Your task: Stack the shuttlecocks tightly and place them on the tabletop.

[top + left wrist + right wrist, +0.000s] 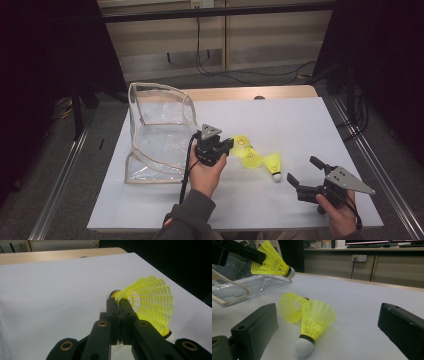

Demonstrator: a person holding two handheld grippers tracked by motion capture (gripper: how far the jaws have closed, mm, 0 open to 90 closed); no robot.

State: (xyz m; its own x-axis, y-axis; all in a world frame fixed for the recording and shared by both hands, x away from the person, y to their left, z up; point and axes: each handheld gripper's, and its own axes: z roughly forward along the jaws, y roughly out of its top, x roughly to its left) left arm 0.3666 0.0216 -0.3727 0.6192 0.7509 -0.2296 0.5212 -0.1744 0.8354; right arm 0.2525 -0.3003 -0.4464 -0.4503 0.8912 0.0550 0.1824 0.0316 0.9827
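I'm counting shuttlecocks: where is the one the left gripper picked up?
The left gripper pinches the held shuttlecock by its skirt above mid-table, right of the clear bag, with two other shuttlecocks lying beside it.

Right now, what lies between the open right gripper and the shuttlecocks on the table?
Bare white table. In the high view, nothing sits between the right gripper and the nearest shuttlecock.

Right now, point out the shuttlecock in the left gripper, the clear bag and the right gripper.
held shuttlecock (150, 300), left gripper view, yellow skirt.
clear bag (150, 90), high view, top rim.
right gripper (302, 171), high view, between its open jaws.
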